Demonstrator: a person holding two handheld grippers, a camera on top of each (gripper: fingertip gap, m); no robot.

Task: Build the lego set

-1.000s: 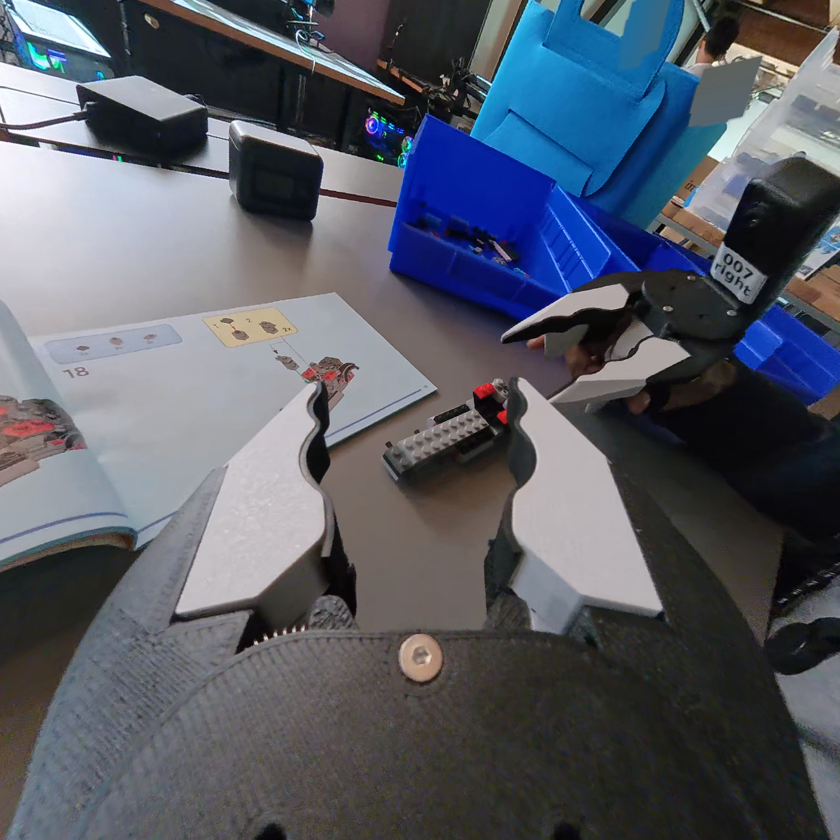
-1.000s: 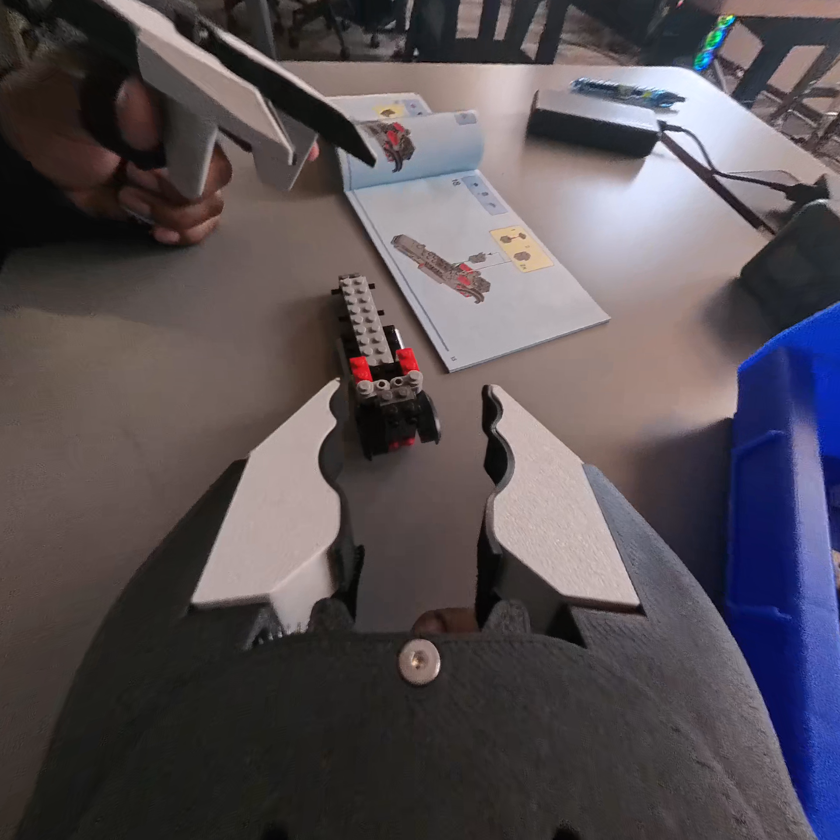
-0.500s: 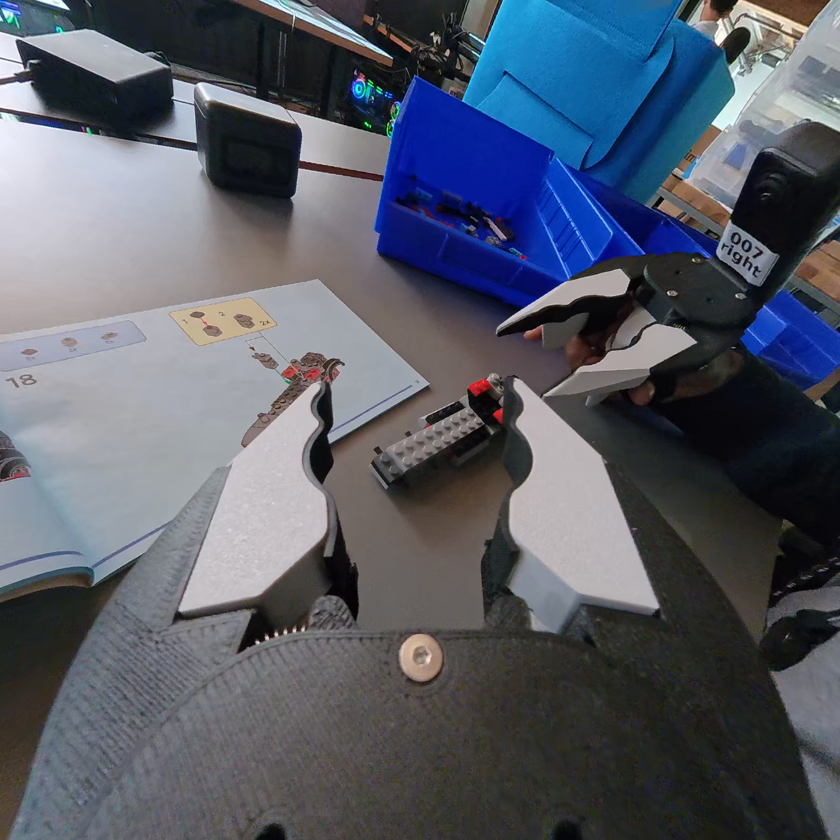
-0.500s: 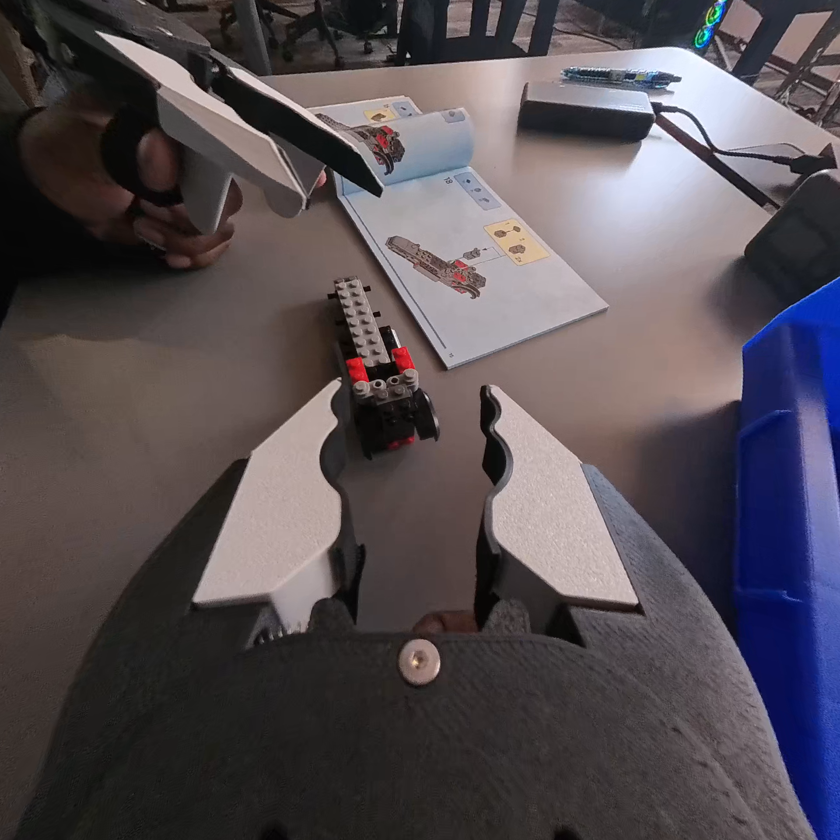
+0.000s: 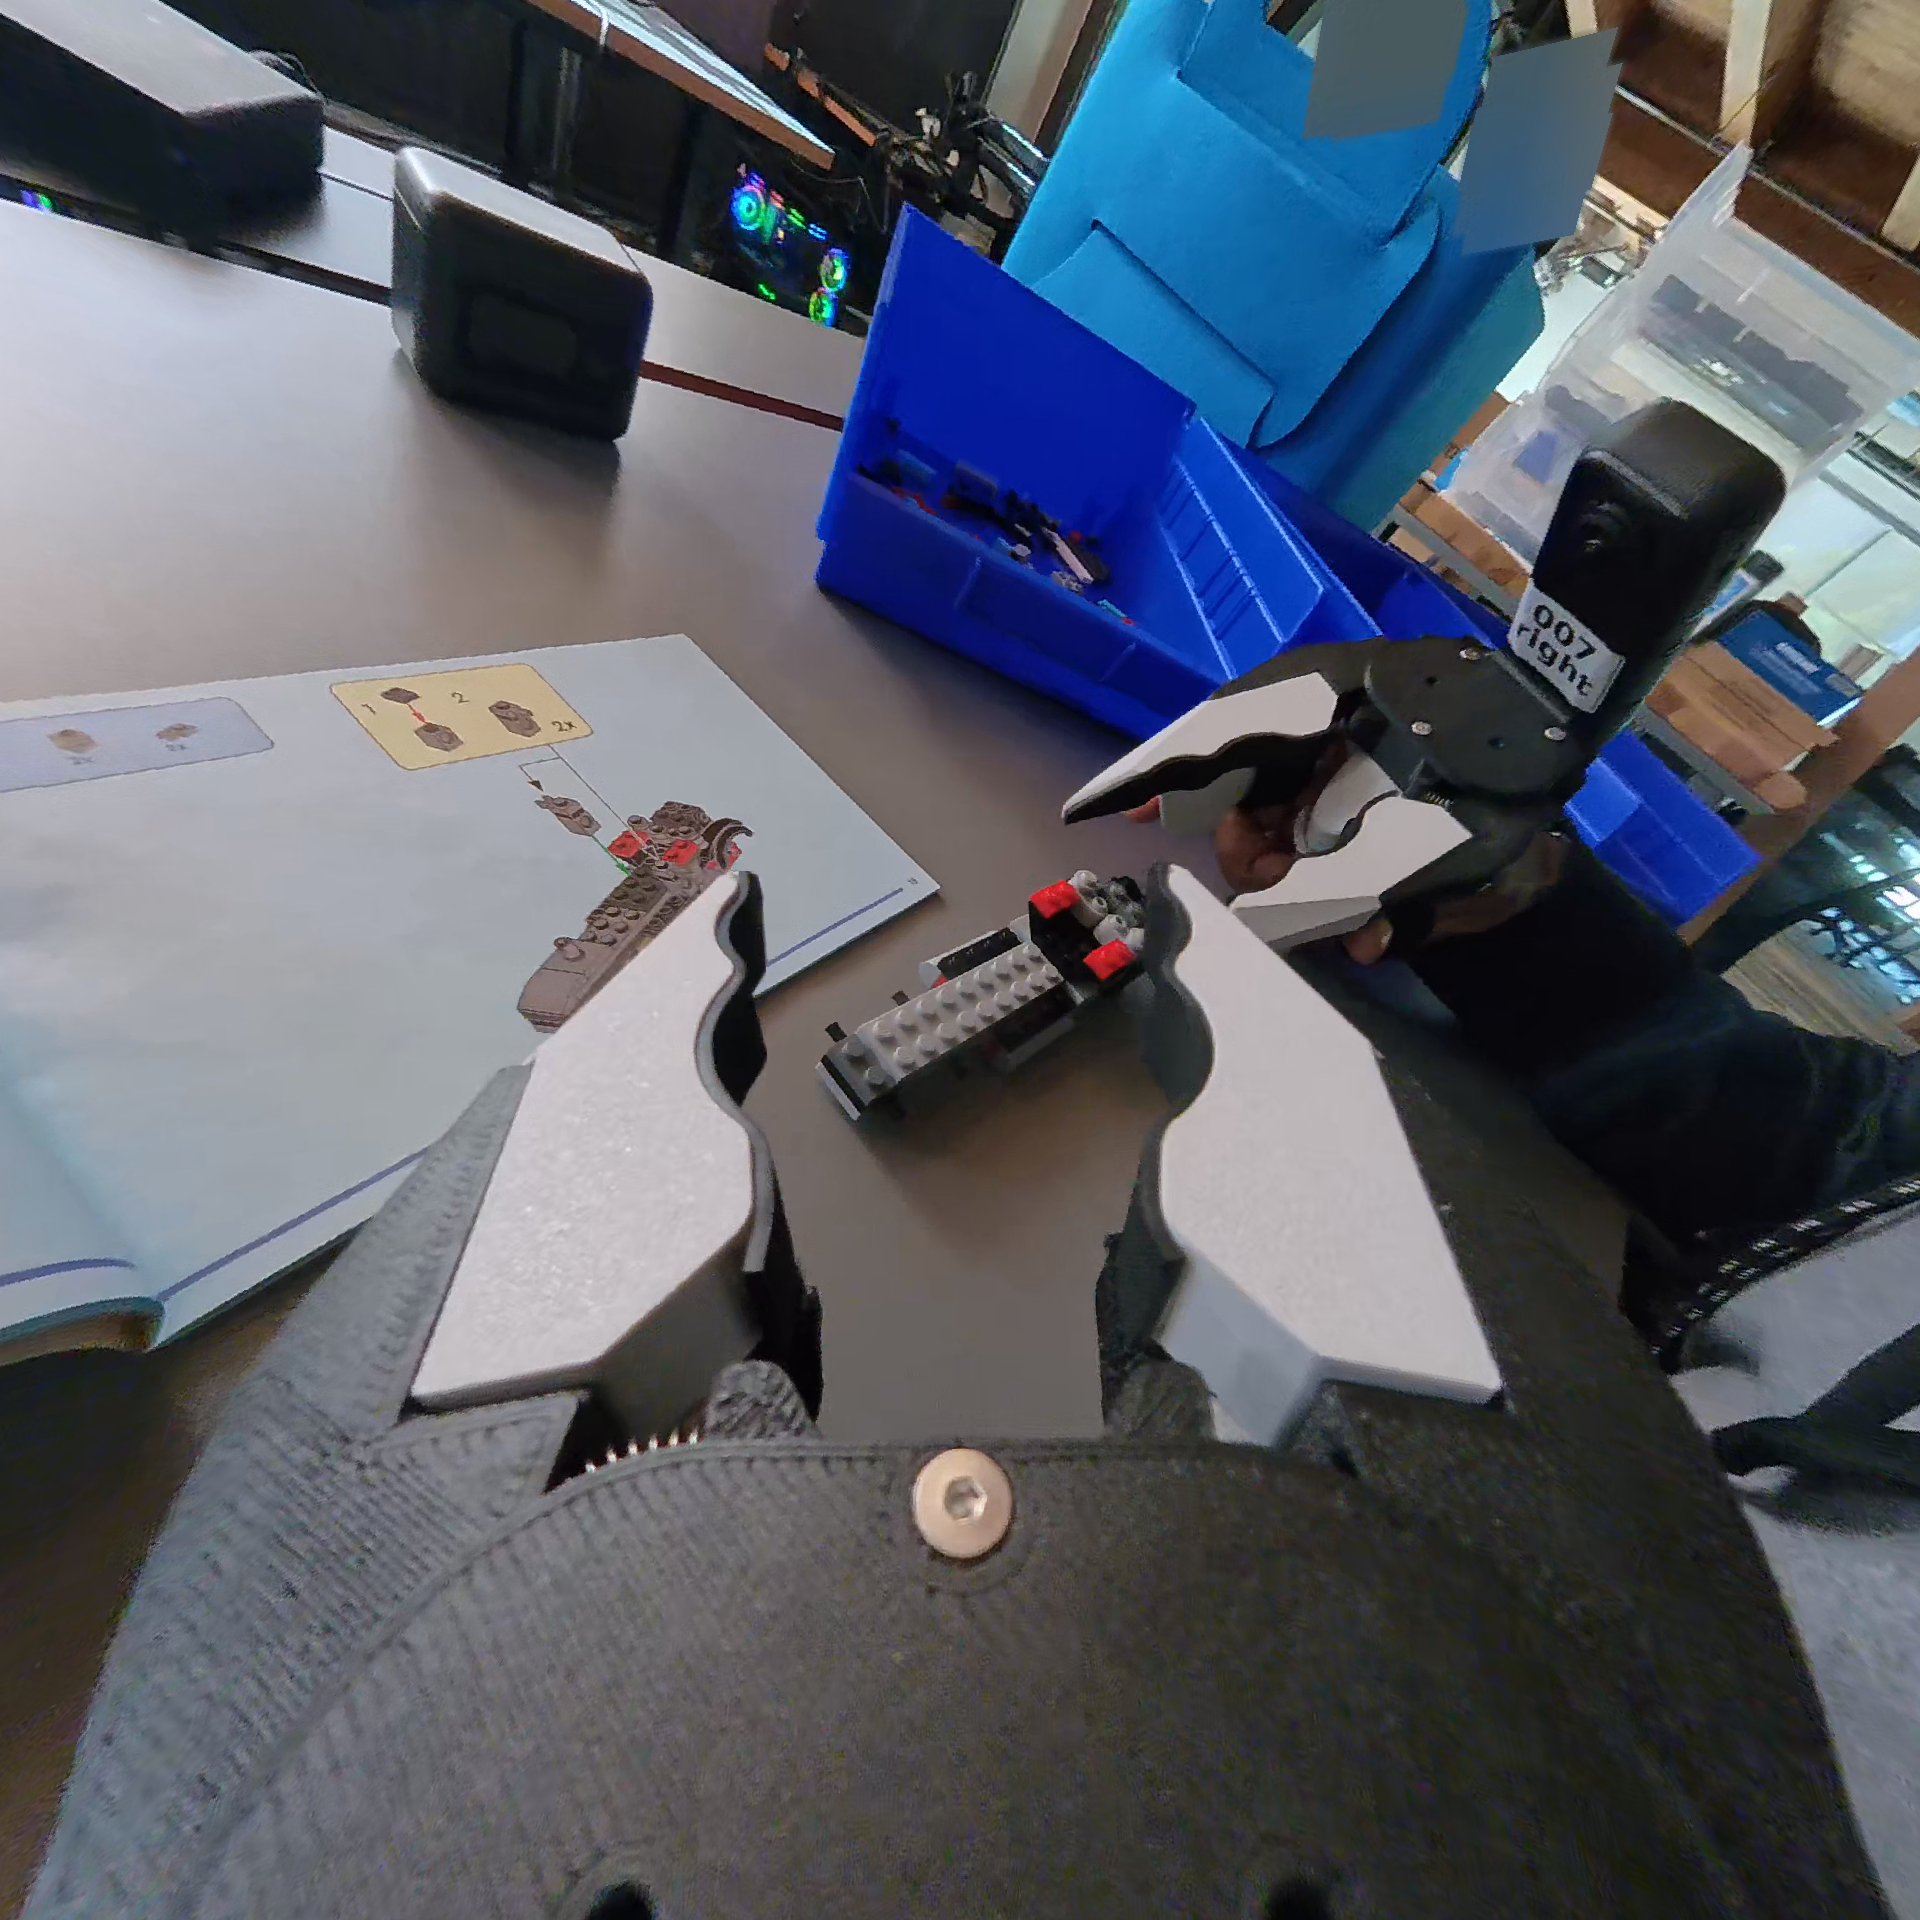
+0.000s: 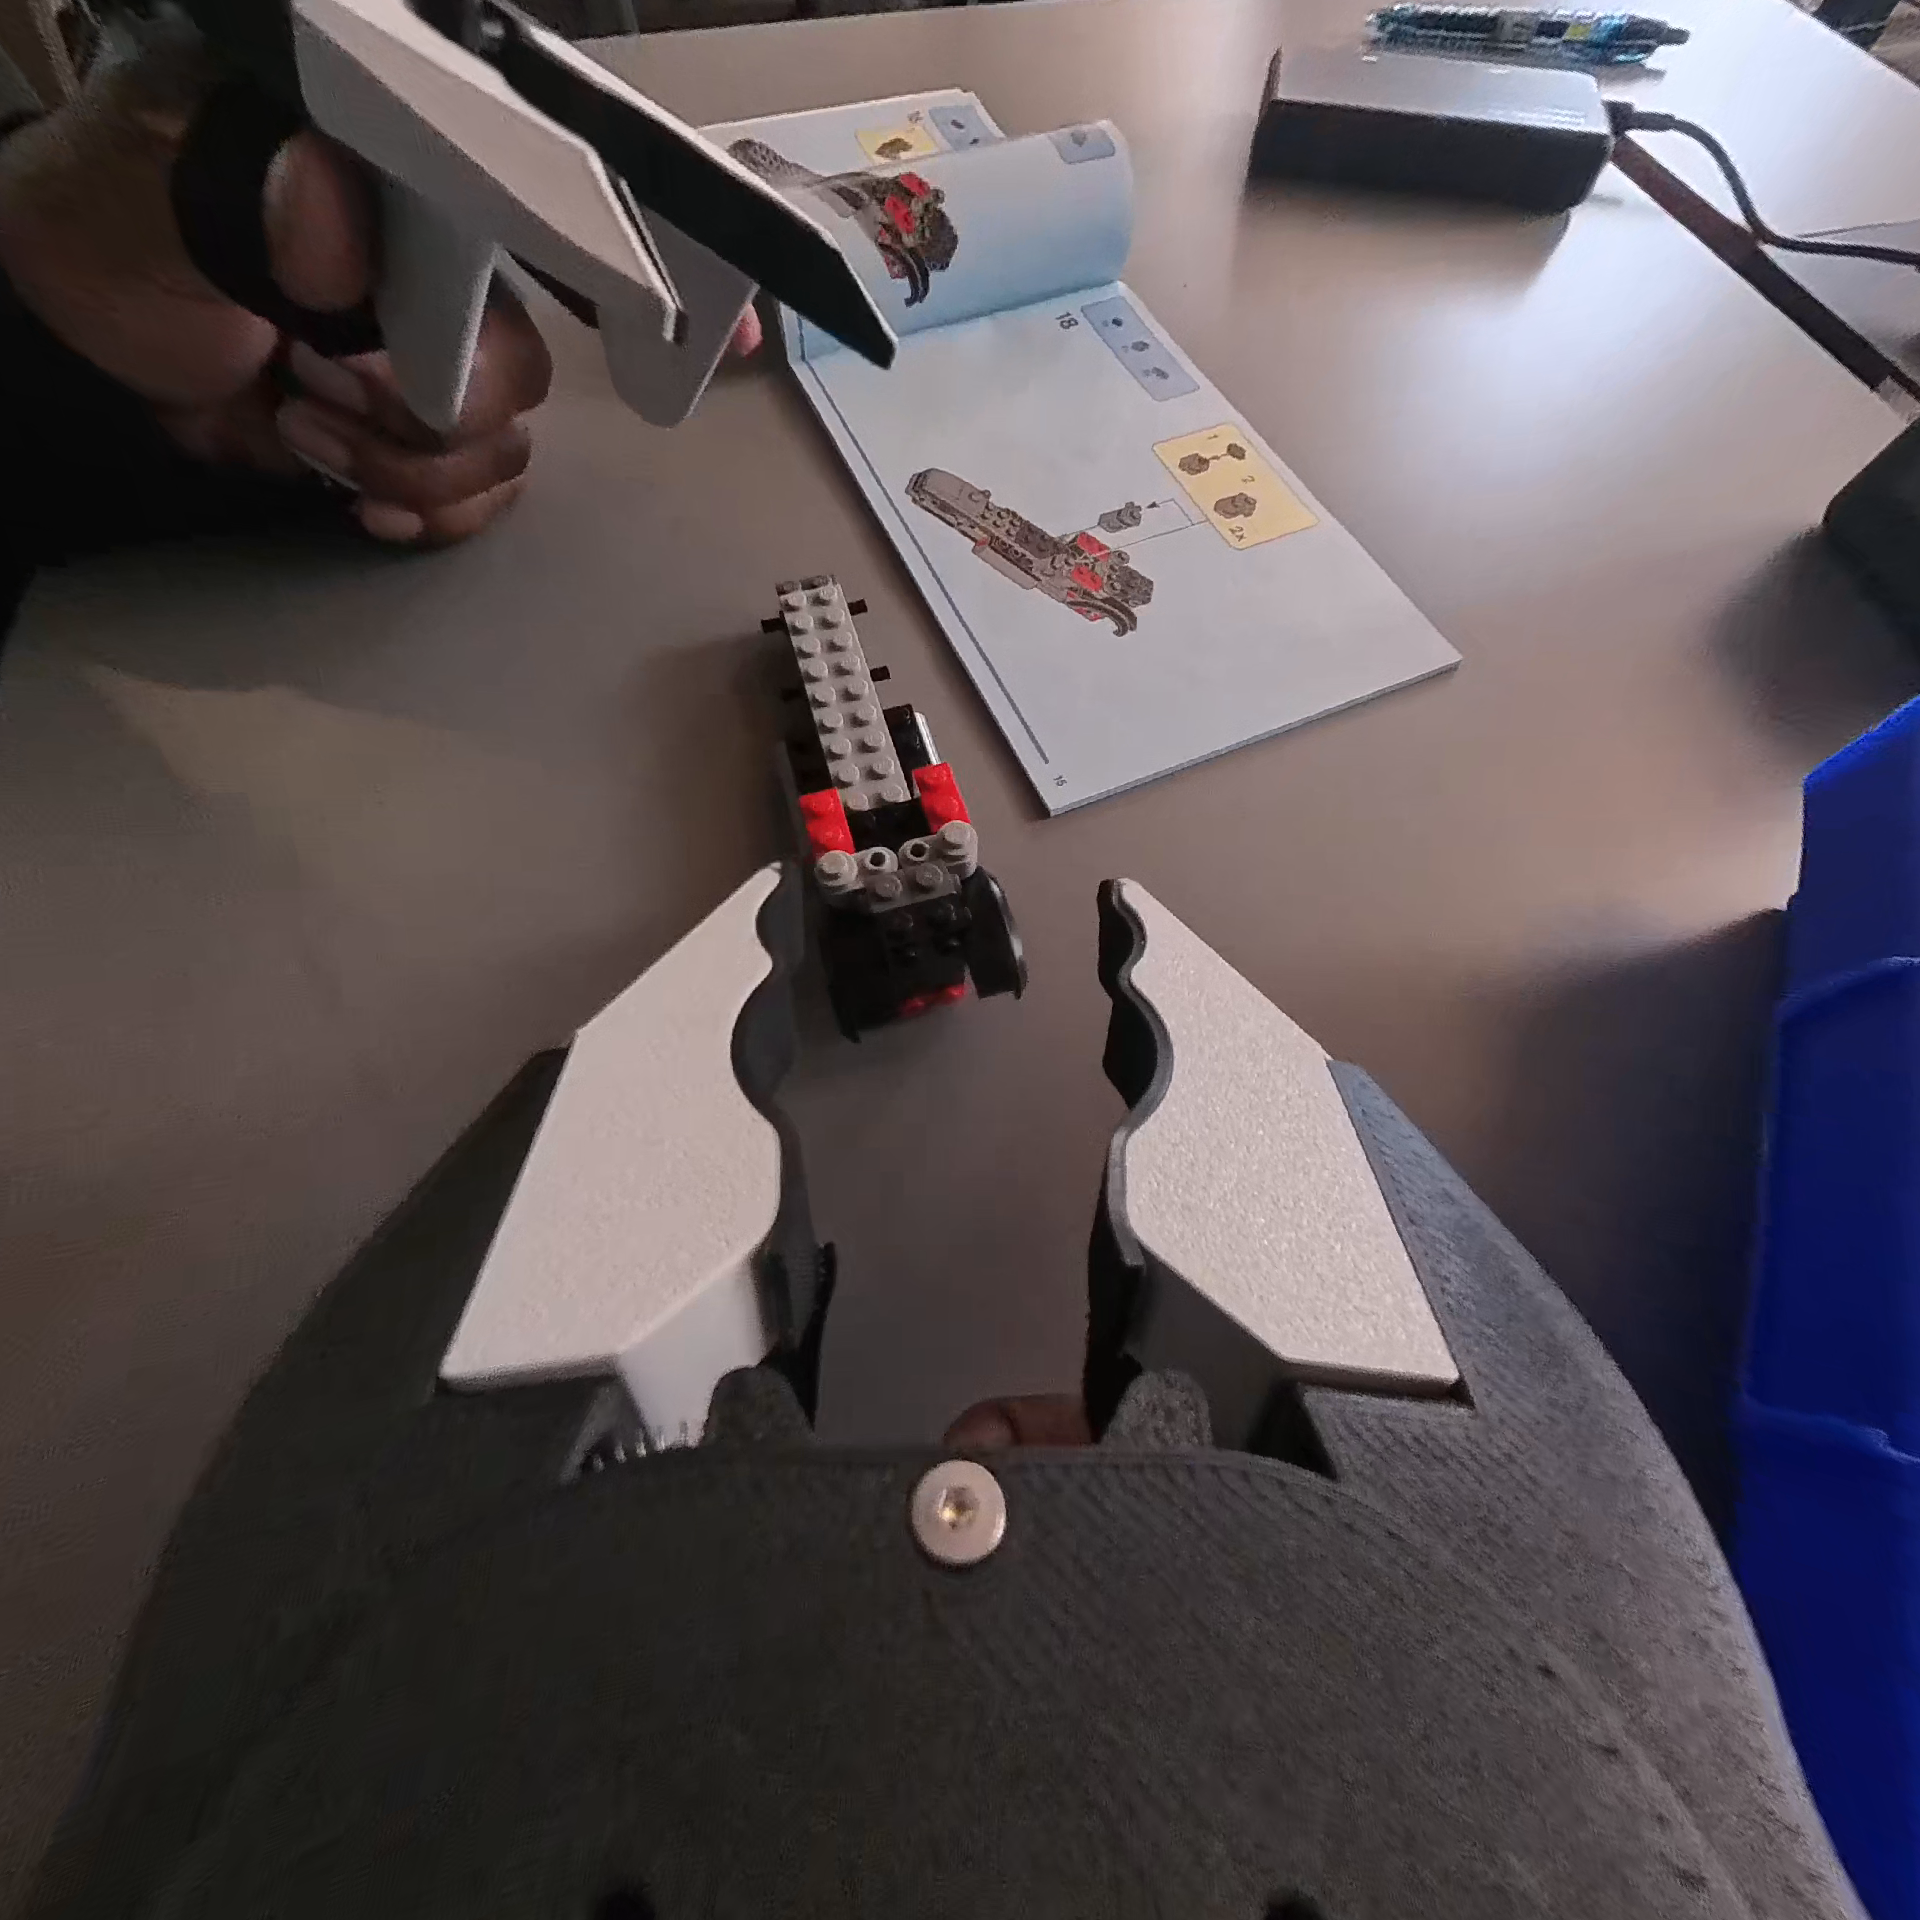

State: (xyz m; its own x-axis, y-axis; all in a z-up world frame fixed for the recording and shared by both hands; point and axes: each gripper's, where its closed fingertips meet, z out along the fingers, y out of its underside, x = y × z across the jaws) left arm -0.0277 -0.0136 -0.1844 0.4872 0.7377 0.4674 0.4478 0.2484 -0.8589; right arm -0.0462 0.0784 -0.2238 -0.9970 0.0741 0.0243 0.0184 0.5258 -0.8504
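A partly built lego model (image 5: 997,997), grey on top with black and red bricks at one end, lies on the dark table; it also shows in the right wrist view (image 6: 883,810). My left gripper (image 5: 951,899) is open and empty, its fingertips either side of the model, above it. My right gripper (image 6: 940,899) is open and empty, its tips flanking the model's black and red end. The right gripper also shows in the left wrist view (image 5: 1184,862), and the left gripper shows in the right wrist view (image 6: 769,353).
An open instruction booklet (image 5: 312,914) lies left of the model, also in the right wrist view (image 6: 1101,520). A blue bin (image 5: 997,520) with several loose bricks stands behind. Black boxes (image 5: 514,291) and a cable (image 6: 1745,229) sit at the table's far side.
The left gripper has come a little closer to the model and over the booklet's edge. The right gripper has held nearly still. Both stay open.
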